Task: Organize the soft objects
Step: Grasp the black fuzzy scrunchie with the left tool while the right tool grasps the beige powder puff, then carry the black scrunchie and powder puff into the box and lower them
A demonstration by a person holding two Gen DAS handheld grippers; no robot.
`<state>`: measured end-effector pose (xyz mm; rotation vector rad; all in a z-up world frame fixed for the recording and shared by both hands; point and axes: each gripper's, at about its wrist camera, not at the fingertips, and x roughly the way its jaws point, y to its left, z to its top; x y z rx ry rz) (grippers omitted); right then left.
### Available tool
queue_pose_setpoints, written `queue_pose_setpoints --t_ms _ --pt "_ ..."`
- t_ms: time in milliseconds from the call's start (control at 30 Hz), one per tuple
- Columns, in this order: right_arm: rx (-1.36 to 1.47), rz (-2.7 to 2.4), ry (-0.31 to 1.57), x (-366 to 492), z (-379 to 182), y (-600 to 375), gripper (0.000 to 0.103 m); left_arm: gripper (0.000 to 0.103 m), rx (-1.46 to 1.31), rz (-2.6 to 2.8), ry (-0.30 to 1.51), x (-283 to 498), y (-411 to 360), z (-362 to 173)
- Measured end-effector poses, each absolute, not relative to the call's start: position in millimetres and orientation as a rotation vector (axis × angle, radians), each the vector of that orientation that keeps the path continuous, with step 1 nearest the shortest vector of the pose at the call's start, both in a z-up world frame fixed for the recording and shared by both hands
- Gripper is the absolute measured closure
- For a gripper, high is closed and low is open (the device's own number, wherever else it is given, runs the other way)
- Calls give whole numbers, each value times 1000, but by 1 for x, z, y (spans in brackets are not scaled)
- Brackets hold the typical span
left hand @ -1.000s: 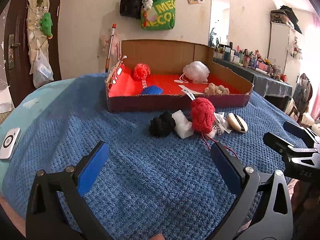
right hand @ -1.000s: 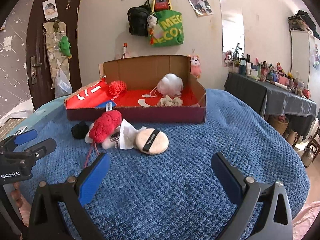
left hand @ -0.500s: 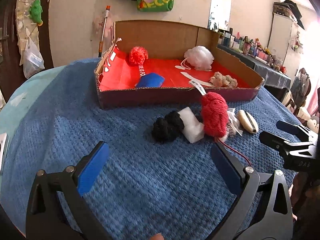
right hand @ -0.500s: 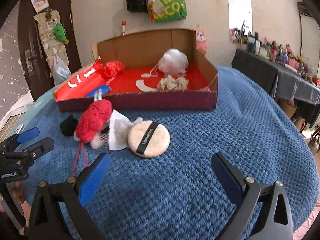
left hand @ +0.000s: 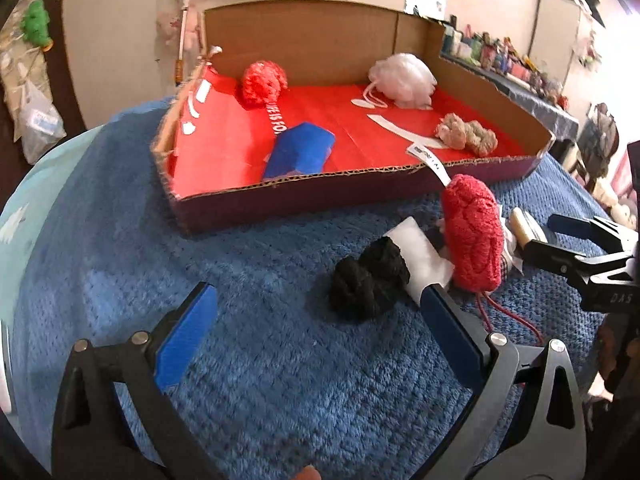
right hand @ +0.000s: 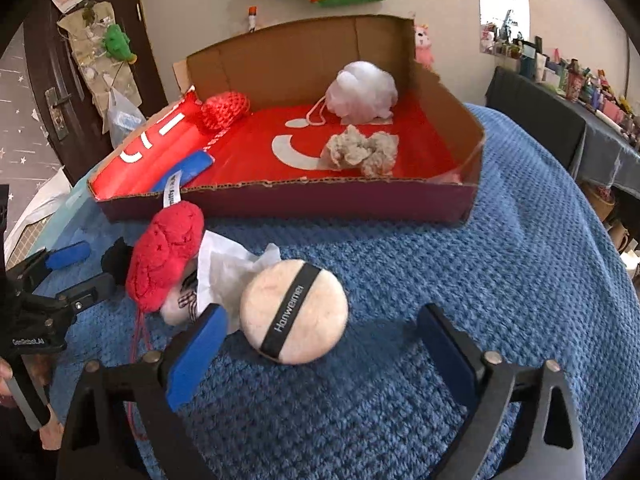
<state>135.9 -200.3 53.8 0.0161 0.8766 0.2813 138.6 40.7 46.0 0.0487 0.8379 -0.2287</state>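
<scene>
A cardboard box (left hand: 280, 200) (right hand: 280, 200) with a red floor holds a red pom (left hand: 262, 82), a blue sponge (left hand: 300, 154), a white mesh puff (left hand: 402, 76) and a beige scrunchie (left hand: 466, 134). In front of it on the blue blanket lie a black scrunchie (left hand: 368, 280), a white block (left hand: 422, 256), a red knitted toy (left hand: 474, 236) (right hand: 166, 256) and a round beige powder puff (right hand: 294, 310). My left gripper (left hand: 316, 336) is open, just short of the black scrunchie. My right gripper (right hand: 320, 348) is open, with the powder puff between its fingers.
A crumpled white tissue (right hand: 228, 264) lies by the red toy. A dark table (right hand: 560, 120) crowded with bottles stands at the right. A door (right hand: 60, 80) with hanging bags is at the left. Bags hang on the wall behind the box.
Both grippers have moved forward and down toward the loose objects. The black scrunchie and the powder puff are now much closer to the fingers. Both stay open.
</scene>
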Motion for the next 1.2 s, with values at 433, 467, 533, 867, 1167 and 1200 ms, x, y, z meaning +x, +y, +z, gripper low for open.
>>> queue_pose_setpoints --t_ms 433,467,533,867,1167,1200 --pt "27 345 868 136 53 -201 47 70 -1 -359 869 150 34 43" --pt "28 352 867 135 53 -200 48 70 -1 -358 864 149 35 43" --pt "36 362 859 133 55 -201 48 71 -2 -360 849 146 35 45" --pt "31 371 791 125 82 -204 48 71 -32 -381 809 135 38 60" --pt "29 385 777 127 88 -200 48 71 -42 -411 762 127 38 80" --pt "26 389 769 128 92 -200 48 72 -42 -418 754 127 38 84"
